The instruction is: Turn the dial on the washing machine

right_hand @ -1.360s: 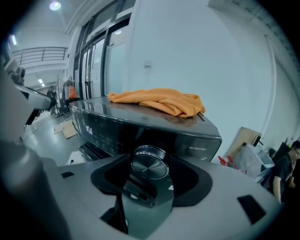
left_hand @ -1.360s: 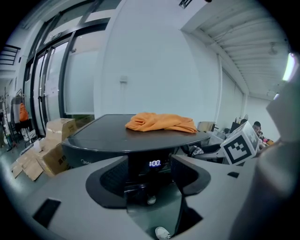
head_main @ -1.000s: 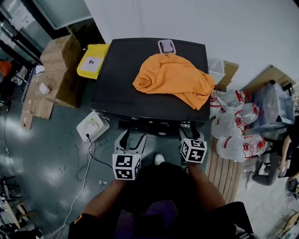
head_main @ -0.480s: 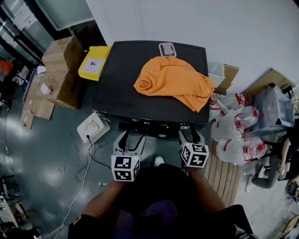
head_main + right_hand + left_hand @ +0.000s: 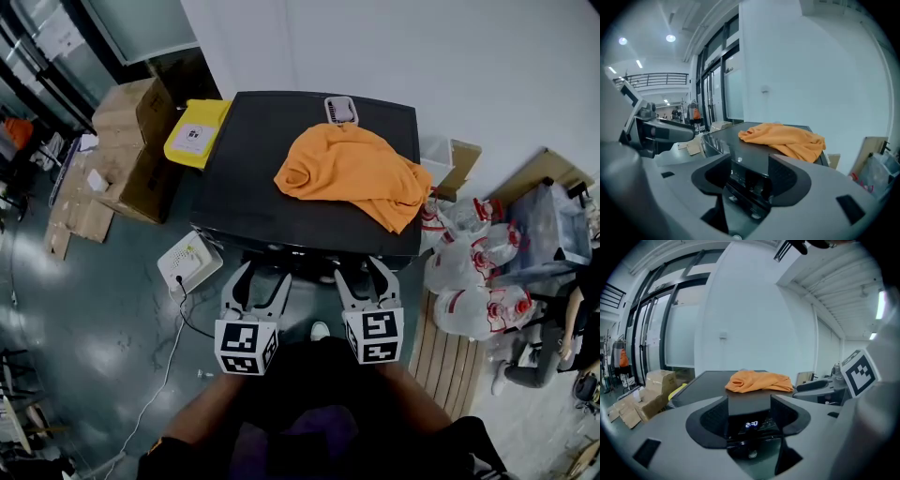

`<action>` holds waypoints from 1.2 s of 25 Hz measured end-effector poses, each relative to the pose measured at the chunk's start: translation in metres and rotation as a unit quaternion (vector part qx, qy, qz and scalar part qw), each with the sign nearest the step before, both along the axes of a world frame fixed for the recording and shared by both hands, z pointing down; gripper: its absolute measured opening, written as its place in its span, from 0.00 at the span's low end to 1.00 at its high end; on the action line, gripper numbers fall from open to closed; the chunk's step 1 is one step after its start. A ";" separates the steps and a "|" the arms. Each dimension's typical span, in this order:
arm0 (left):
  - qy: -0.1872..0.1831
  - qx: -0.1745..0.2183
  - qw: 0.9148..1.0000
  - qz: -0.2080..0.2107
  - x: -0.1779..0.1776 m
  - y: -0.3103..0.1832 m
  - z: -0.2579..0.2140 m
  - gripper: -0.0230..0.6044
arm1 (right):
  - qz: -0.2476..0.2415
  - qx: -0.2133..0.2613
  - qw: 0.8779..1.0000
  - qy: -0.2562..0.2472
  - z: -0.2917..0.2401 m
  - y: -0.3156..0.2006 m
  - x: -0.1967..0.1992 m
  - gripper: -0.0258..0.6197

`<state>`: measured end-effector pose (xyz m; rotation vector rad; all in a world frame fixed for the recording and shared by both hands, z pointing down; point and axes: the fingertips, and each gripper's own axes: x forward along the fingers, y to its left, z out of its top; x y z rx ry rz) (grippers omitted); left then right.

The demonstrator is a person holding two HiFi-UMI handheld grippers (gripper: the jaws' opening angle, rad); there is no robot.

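— Where's the dial?

— I can't pick it out. The washing machine (image 5: 248, 178) faces the person, and in the head view its front panel is tucked under the edge of the top. The left gripper view shows only a lit display (image 5: 751, 424) on that panel. The right gripper view shows dark controls too blurred to name.

— And the grippers?

— The left gripper (image 5: 261, 279) and right gripper (image 5: 361, 272) hang just before that front, not touching it. Both have their jaws spread, with nothing held between them.

— The top?

— An orange cloth (image 5: 352, 173) covers its right part. It reaches a small pale item (image 5: 340, 110) at the back edge, too small to identify.
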<state>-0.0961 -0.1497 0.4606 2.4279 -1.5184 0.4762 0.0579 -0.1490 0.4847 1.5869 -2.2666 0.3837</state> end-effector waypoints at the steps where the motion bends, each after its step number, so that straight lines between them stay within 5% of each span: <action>1: 0.003 0.004 1.000 -0.003 -0.002 0.000 -0.007 0.50 | -0.010 0.008 1.000 0.002 -0.009 0.001 -0.005 0.44; 8: 0.014 0.030 0.999 -0.016 -0.006 0.011 -0.058 0.47 | -0.048 0.053 0.997 -0.015 -0.078 0.016 -0.020 0.31; 15: 0.008 0.068 0.998 -0.009 0.001 0.028 -0.093 0.08 | -0.074 0.084 0.993 -0.041 -0.119 0.034 -0.033 0.10; 20: -0.016 0.067 0.998 0.011 0.010 0.037 -0.093 0.05 | -0.094 0.089 0.991 -0.038 -0.122 0.039 -0.042 0.07; 30: -0.007 0.059 0.998 -0.001 0.004 0.033 -0.088 0.05 | -0.118 0.080 0.990 -0.026 -0.117 0.043 -0.054 0.06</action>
